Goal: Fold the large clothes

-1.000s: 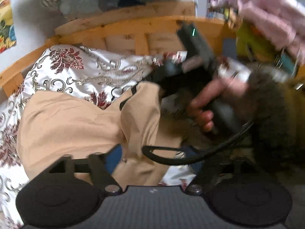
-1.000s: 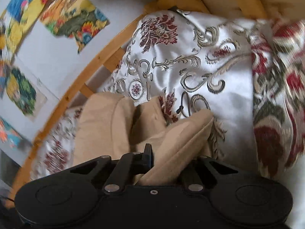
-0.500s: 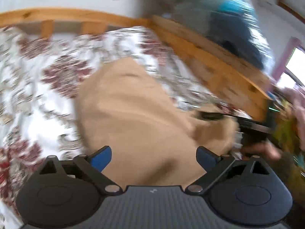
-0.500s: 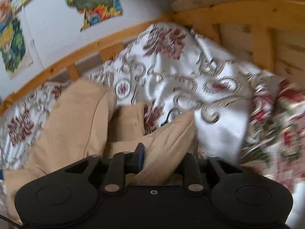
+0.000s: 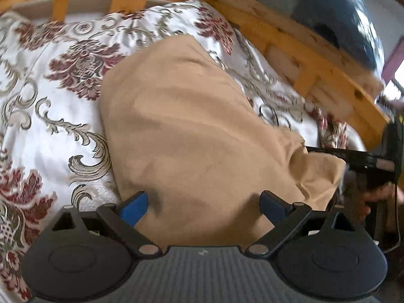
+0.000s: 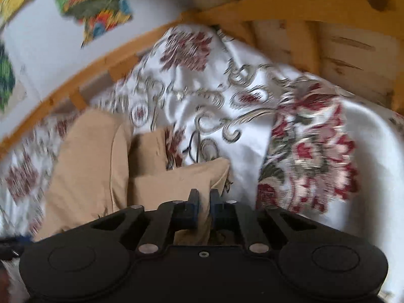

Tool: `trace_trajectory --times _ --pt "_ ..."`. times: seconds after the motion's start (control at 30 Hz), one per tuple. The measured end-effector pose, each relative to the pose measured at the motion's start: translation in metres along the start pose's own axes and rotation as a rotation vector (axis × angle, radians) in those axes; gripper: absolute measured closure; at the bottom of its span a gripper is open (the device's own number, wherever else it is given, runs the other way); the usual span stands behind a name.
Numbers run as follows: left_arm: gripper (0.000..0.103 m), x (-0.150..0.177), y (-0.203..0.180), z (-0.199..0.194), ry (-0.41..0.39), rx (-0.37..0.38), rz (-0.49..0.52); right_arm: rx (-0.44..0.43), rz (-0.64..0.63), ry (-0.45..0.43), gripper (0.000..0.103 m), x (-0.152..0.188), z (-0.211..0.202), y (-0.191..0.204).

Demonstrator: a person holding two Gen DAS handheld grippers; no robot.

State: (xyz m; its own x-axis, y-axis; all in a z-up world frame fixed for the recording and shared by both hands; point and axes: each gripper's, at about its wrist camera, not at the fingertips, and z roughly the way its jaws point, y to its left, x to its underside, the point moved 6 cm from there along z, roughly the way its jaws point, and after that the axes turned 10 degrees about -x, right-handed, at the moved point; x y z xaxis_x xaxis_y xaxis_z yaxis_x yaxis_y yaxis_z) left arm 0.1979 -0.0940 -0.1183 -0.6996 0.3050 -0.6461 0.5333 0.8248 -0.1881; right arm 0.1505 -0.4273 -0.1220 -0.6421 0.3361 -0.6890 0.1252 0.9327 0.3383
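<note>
A tan garment (image 5: 186, 126) lies on the floral bedspread (image 5: 45, 106) of a wooden bed. My left gripper (image 5: 203, 203) is open, its blue-padded fingers spread wide just above the near part of the garment. The right gripper shows at the right edge of the left wrist view (image 5: 353, 159), gripping the garment's far corner. In the right wrist view my right gripper (image 6: 203, 199) is shut on a folded edge of the tan garment (image 6: 176, 179), which trails to the left over the bedspread (image 6: 227, 106).
A wooden bed rail (image 5: 303, 58) runs behind the bedspread, with a blue bundle (image 5: 341, 12) on top of it. In the right wrist view the headboard (image 6: 328, 25) is ahead and colourful posters (image 6: 96, 7) hang on the wall at left.
My left gripper let go of the garment, opened, and swung to look along its length. My right gripper stayed shut on the garment edge and shifted slightly.
</note>
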Motion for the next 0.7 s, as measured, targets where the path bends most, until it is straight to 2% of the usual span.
trace_trajectory --times 0.07,0.17,0.2,0.23,0.3,0.4,0.47,0.5,0.6,0.7 --pt "0.005 0.004 -0.007 0.002 0.001 -0.021 0.034 0.048 -0.050 0.007 0.094 0.001 0.002 0.006" --pt "0.004 0.008 -0.013 0.001 -0.001 -0.036 0.074 0.098 -0.173 -0.095 0.082 -0.019 -0.021 0.029" --pt "0.004 0.008 -0.014 0.001 -0.002 -0.036 0.078 0.078 -0.212 -0.108 0.069 -0.027 -0.024 0.040" --pt "0.004 0.008 -0.014 0.001 -0.001 -0.036 0.077 0.023 -0.247 -0.096 0.050 -0.036 -0.023 0.054" --pt "0.002 0.008 -0.013 0.002 0.006 -0.038 0.067 -0.057 -0.310 -0.055 0.036 -0.049 -0.014 0.077" --pt "0.001 0.008 -0.009 0.004 0.021 -0.029 0.042 -0.156 -0.372 -0.037 0.038 -0.060 0.009 0.103" --pt "0.001 0.009 -0.008 0.004 0.021 -0.027 0.039 -0.198 -0.361 -0.020 0.047 -0.062 0.032 0.110" --pt "0.001 0.009 -0.008 0.004 0.021 -0.027 0.037 -0.206 -0.361 -0.016 0.054 -0.061 0.042 0.111" --pt "0.000 0.010 -0.008 0.004 0.020 -0.028 0.040 -0.198 -0.382 0.038 0.063 -0.056 0.076 0.115" --pt "0.000 0.011 -0.009 0.004 0.020 -0.025 0.051 -0.162 -0.391 0.083 0.063 -0.043 0.099 0.109"
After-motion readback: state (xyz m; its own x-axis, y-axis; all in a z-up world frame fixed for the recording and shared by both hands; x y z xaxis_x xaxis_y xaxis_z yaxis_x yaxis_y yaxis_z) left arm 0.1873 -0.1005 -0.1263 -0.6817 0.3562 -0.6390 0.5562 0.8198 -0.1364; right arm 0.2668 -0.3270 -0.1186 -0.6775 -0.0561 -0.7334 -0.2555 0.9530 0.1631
